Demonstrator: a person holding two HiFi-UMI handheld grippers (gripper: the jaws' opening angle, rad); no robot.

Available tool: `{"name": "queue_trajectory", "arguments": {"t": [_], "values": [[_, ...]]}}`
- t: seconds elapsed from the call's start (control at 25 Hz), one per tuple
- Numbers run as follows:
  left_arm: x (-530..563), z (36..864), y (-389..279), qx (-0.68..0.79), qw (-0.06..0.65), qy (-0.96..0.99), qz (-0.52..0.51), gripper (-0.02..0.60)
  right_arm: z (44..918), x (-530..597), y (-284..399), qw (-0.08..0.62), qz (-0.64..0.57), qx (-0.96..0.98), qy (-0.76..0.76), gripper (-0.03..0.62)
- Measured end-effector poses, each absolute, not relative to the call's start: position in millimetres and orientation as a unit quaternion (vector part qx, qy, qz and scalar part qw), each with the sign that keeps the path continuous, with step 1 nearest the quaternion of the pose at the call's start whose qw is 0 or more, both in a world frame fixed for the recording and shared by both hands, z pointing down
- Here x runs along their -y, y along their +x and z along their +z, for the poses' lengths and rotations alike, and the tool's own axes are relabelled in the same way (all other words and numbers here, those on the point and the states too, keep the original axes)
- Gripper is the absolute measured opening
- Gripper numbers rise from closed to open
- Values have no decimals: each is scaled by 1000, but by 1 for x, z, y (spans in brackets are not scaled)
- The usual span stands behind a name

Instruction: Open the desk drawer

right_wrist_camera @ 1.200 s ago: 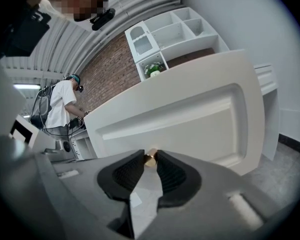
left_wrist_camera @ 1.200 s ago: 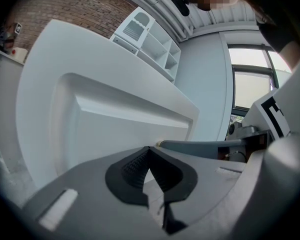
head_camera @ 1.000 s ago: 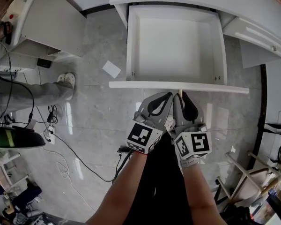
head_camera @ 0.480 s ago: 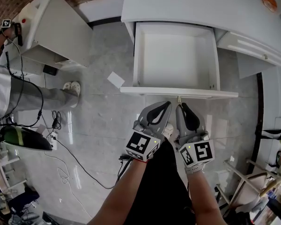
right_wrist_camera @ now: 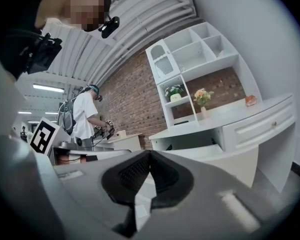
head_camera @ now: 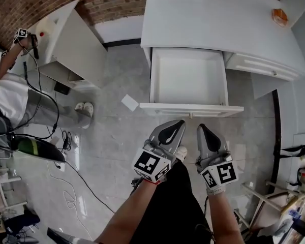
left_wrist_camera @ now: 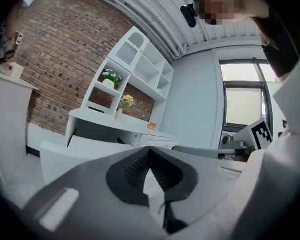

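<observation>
we record both grippers low in the head view, side by side over the grey floor tile (head_camera: pixel 107 136). left gripper (head_camera: pixel 179 123): fingers clenched tip to tip, grasping nothing. right gripper (head_camera: pixel 200 127): likewise pressed together, holding nothing. both sit apart from the furniture. near them, at 12 o'clock, the desk drawer (head_camera: pixel 188 80) stands open, its front panel facing the grippers and its white interior exposed. a scrap of white paper (head_camera: pixel 129 102) lies on the floor at 9 o'clock of the drawer front. beyond the drawer, the white desk (head_camera: pixel 218 24) carries a small orange object (head_camera: pixel 279 17) toward 2 o'clock. at 10 o'clock stand a white cabinet (head_camera: pixel 71 39) and a second person (head_camera: pixel 10 93). the brick wall (head_camera: pixel 112 1) lies farthest.
</observation>
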State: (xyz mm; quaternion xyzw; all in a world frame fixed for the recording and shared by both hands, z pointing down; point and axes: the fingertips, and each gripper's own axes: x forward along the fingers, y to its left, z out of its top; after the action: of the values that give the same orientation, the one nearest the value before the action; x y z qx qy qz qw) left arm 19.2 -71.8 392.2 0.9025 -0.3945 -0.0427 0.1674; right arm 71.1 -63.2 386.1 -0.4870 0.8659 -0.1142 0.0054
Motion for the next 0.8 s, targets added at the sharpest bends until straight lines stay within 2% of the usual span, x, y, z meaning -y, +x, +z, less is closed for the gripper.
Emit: {"name": "queue_trajectory", "arguments": {"t": [0.8], "values": [[6, 267, -22, 389, 114, 913, -50, 2, 260, -2, 66, 13, -70, -884, -462, 2]]}}
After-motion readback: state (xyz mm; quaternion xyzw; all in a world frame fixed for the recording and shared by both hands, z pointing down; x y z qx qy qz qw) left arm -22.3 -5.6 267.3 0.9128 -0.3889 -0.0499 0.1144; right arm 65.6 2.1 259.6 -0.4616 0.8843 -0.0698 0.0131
